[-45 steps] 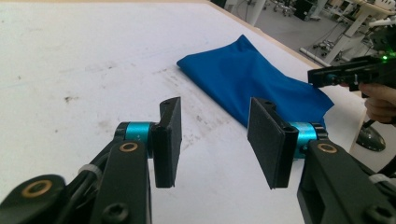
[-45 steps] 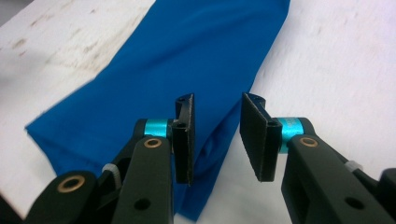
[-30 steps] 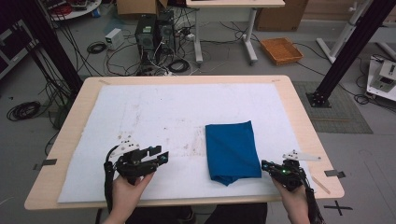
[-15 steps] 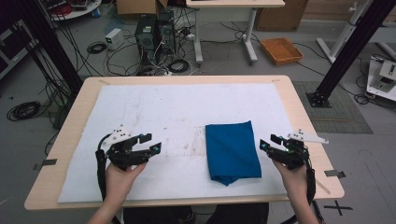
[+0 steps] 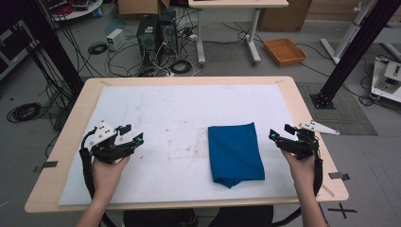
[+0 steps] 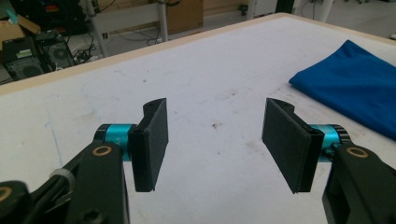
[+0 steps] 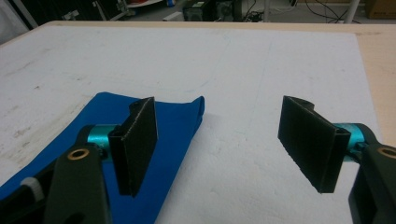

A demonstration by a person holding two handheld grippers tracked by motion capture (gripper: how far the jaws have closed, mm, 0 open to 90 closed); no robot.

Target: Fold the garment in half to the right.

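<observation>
A: High view first. The folded blue cloth (image 5: 235,152) lies right of the frame's centre on the white mat (image 5: 165,113) that covers the desk (image 5: 302,106). The left claw (image 5: 134,137) hangs at the lower left, well apart from the cloth. The right claw (image 5: 280,132) sits at the right, near the cloth's right edge but not touching it.

B: Are they gripping anything?

A: No. Both are released and bare. The right claw's jaws have just been opening, with nothing between them; the left's stand wide too.

B: Left gripper view?

A: The left claw (image 6: 212,140) points across stained white mat, pads spread, only mat between them. The cloth (image 6: 350,86) lies in the upper right of the frame, a rounded corner toward the camera.

B: And the right gripper view?

A: The right claw (image 7: 219,140) is parted over the mat. The cloth (image 7: 177,116) sits at the lower left, partly behind the left-hand pad, one loose corner standing up near the frame's centre.

B: Which step is this, then?

A: I judge it the pause between handling moves: the cloth is let go, lying as a tidy rectangle with bunched layers at its near end. A next move would call for both claws to come in to an edge or corner, low to the mat, and pinch the layers.
</observation>
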